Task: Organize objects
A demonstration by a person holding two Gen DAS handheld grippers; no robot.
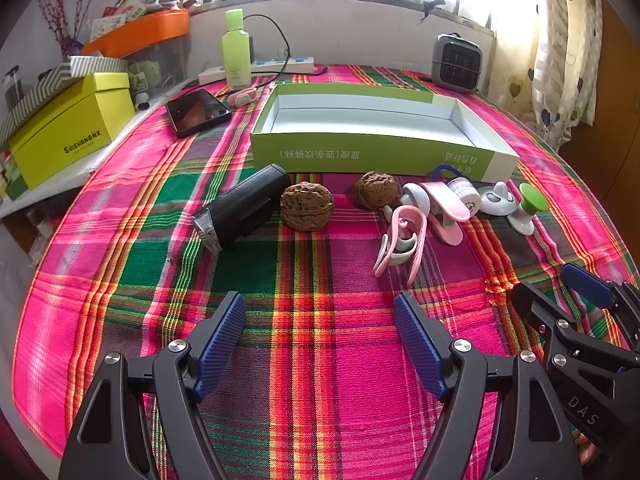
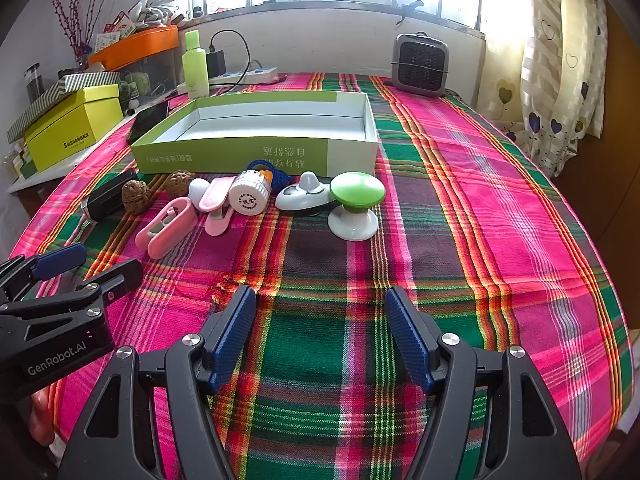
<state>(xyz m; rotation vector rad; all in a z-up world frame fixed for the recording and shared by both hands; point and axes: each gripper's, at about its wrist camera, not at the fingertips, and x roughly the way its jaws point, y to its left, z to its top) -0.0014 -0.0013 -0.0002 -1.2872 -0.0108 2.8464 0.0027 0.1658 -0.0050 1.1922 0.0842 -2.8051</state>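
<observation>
Hovering with jaws spread and empty, the left gripper (image 1: 320, 344) and right gripper (image 2: 320, 336) face one green box (image 1: 372, 152). Ahead, before it, lie two walnuts (image 1: 307, 206), two pink clips (image 1: 400, 240) and one black cylinder (image 1: 244, 208).

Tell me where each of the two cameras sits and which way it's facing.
Left wrist: rides the left tongs, angled down over the plaid tablecloth toward the window; the right tongs show at the right edge.
Right wrist: rides the right tongs, facing the same way; the left tongs show at the left edge.
Shared: the empty green box, two walnuts, the green-topped knob.
</observation>
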